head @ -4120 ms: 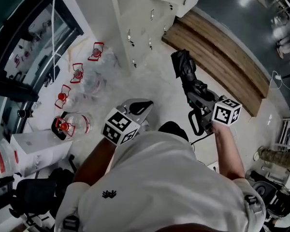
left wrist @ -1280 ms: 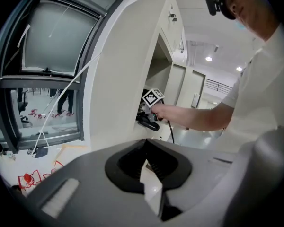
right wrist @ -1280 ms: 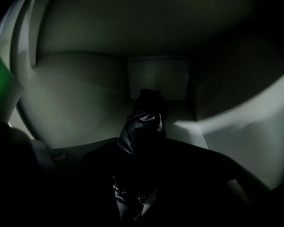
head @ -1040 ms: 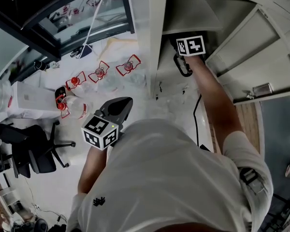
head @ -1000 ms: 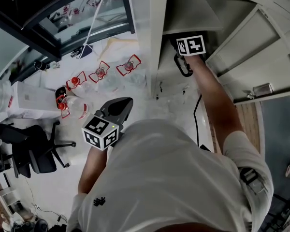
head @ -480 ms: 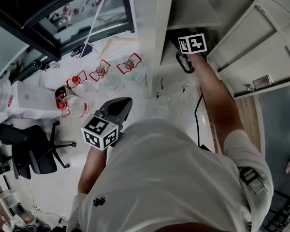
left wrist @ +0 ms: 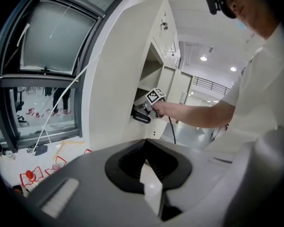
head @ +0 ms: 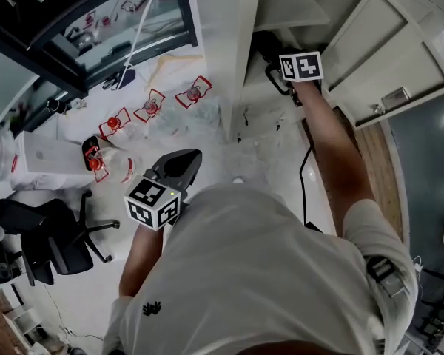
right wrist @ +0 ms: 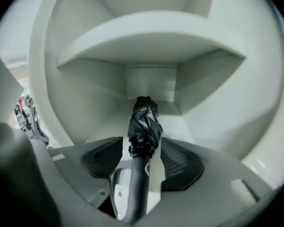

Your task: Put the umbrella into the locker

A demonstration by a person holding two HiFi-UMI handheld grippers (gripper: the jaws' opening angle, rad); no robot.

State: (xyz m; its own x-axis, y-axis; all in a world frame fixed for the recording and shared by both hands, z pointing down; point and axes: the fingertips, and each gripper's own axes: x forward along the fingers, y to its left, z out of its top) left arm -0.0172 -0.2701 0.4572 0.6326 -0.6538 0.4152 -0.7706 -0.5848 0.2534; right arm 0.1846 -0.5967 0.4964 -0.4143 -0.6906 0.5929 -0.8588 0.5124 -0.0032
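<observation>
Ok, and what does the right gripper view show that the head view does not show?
Only the right gripper view: the folded black umbrella lying inside the locker, under a shelf, between the open jaws of the right gripper.
Only the head view: the left gripper, water bottles with red handles on the floor and an office chair.
Both: the locker and the right gripper, though the head view shows mainly that gripper's marker cube, not its jaws.

The locker's compartment floor (right wrist: 175, 112) carries the folded black umbrella (right wrist: 144, 122), lying lengthwise towards the back wall
</observation>
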